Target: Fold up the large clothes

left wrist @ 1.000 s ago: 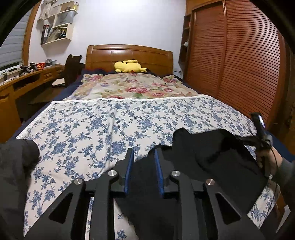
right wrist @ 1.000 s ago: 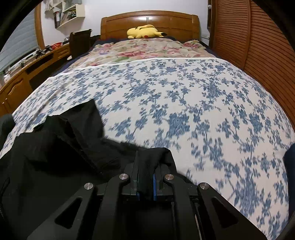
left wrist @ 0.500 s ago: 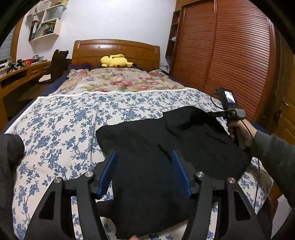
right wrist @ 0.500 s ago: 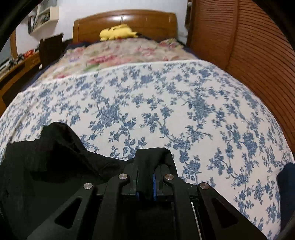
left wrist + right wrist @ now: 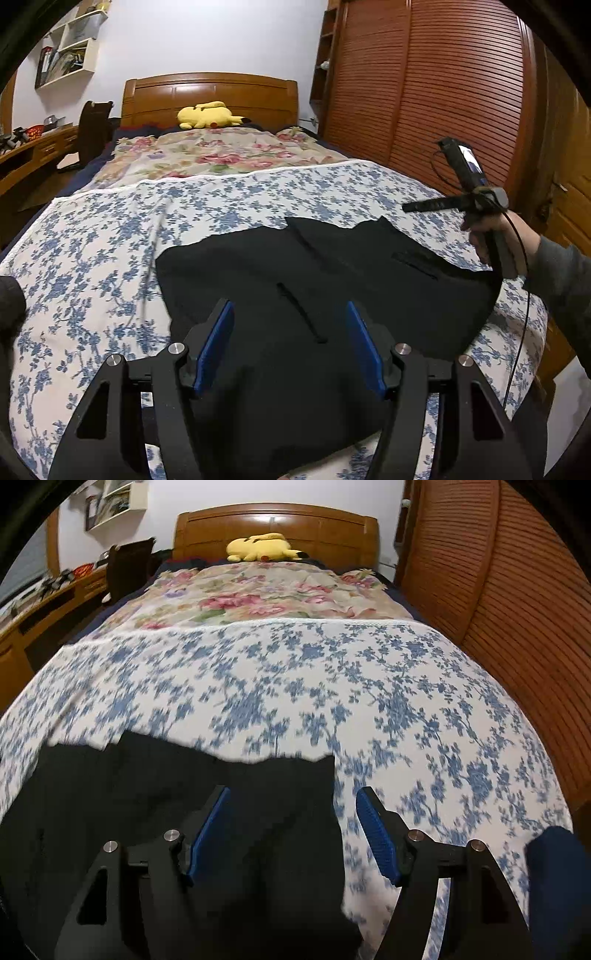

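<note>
Left wrist view looks along the left gripper (image 5: 290, 343), whose two blue-padded fingers (image 5: 216, 343) stand well apart above a black garment (image 5: 332, 280); cloth shows in the gap between them, but the pads do not press on it, so nothing is held. The garment lies spread and mostly flat on the near end of a bed, on a white bedspread with blue flowers (image 5: 110, 236), its far edge uneven with two small peaks. To the right, the person's right hand (image 5: 491, 236) in a grey sleeve (image 5: 565, 280) holds the other tool raised above the garment's right edge (a thin cable loops down from it). Farther up the bed lie a pink floral quilt (image 5: 221, 151) and a yellow plush toy (image 5: 208, 115) against the wooden headboard (image 5: 210, 92). A slatted wooden wardrobe (image 5: 424, 92) stands on the right, a desk (image 5: 33, 147) and wall shelves (image 5: 70, 51) on the left. In the right wrist view, which is blurred by motion, the right gripper (image 5: 293, 827) has its jaws opening, already wide; the garment's right edge (image 5: 295, 812) lies under the gap, with the left pad over black cloth and the right pad over bare bedspread (image 5: 406, 701), neither pad squeezing anything.
</note>
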